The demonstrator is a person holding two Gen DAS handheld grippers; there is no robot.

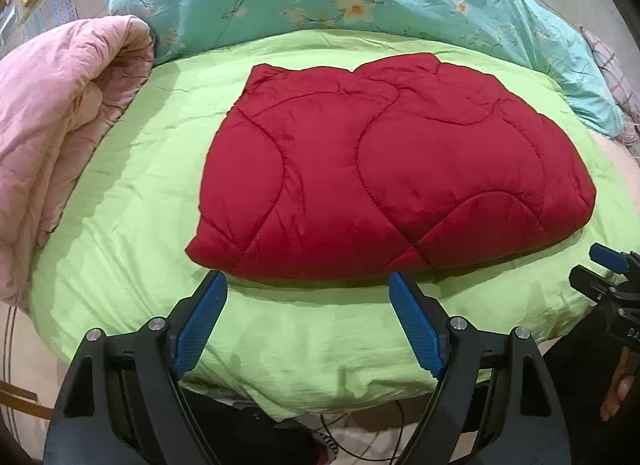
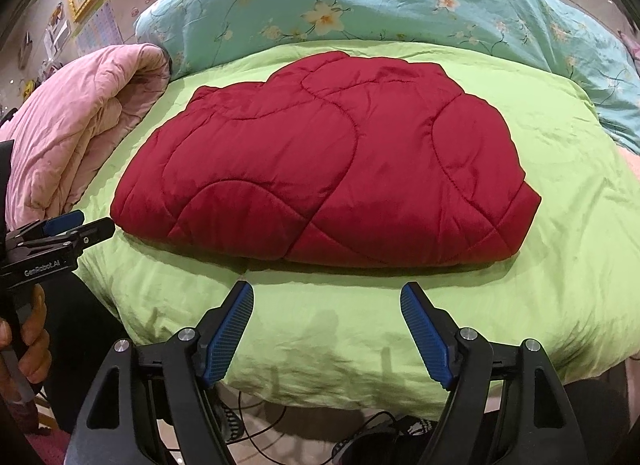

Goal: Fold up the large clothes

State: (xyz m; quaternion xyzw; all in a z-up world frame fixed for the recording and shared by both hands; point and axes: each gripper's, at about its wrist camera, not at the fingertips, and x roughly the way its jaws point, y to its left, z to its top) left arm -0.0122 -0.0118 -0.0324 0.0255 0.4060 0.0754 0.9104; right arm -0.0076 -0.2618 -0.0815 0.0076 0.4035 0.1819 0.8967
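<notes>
— So, the left gripper (image 1: 304, 285): its ribbed blue pads (image 1: 200, 329) on black plastic arms stand wide apart, gripping nothing?

— Yes, and the right gripper (image 2: 326, 295) matches it, spread wide and empty above the crinkled lime-green bedsheet (image 2: 320, 329).

— And the garment?

— Just beyond both pairs of fingertips, the puffy red quilted garment (image 1: 384, 181) lies folded into a rounded slab, its curved stitching raised.

— Further out?

— A rumpled pink quilt (image 1: 60, 133) rolls up at the left; a turquoise floral duvet (image 1: 320, 1) banks behind.
</notes>
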